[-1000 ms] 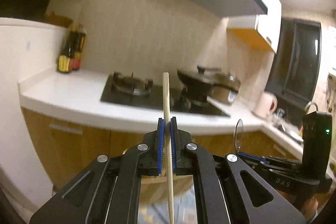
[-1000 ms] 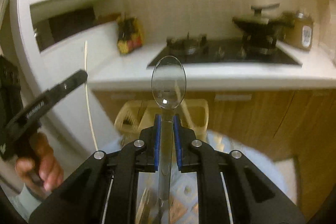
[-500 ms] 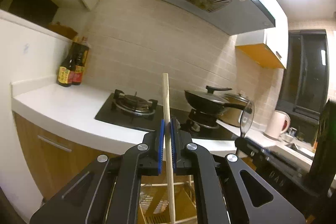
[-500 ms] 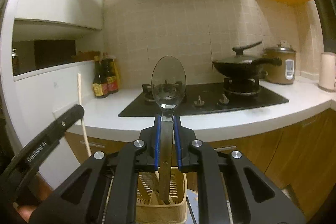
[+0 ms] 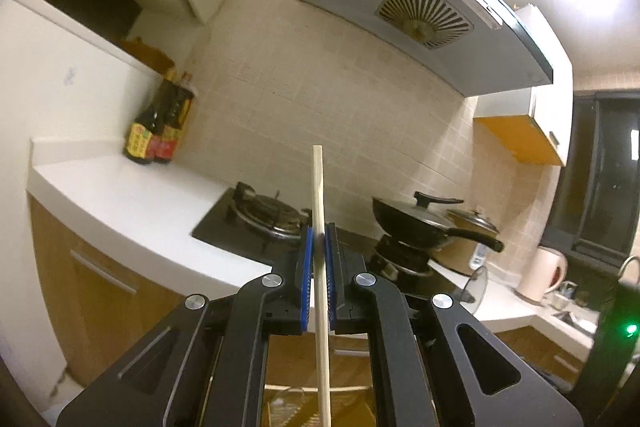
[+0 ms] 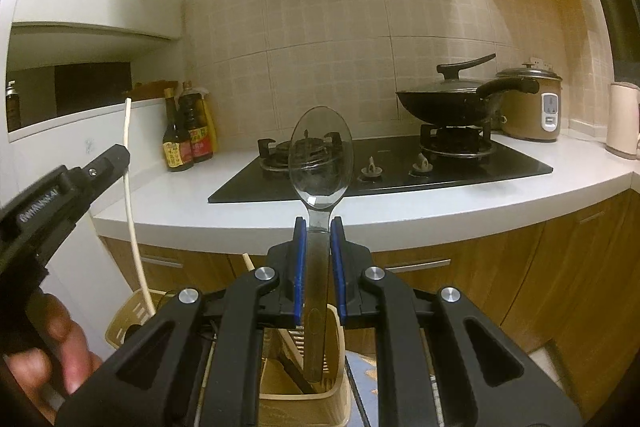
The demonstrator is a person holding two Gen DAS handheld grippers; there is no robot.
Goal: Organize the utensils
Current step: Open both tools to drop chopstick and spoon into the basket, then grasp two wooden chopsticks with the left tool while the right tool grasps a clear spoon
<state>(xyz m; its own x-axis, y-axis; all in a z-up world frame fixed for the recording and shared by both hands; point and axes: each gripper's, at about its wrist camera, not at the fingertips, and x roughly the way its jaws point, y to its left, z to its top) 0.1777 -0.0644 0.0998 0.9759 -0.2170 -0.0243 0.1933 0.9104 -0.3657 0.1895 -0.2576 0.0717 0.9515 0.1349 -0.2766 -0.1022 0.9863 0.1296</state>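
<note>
With my left gripper (image 5: 319, 263) jaws pinching the chopstick (image 5: 320, 227) upright and my right gripper (image 6: 319, 259) clamping the spoon (image 6: 320, 155), I should lower each handle-first into the holder (image 6: 304, 383) at 6 o'clock.

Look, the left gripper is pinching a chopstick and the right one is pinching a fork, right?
Not a fork. The right wrist view shows the right gripper shut on a spoon, bowl up. The left gripper does pinch a chopstick.
</note>
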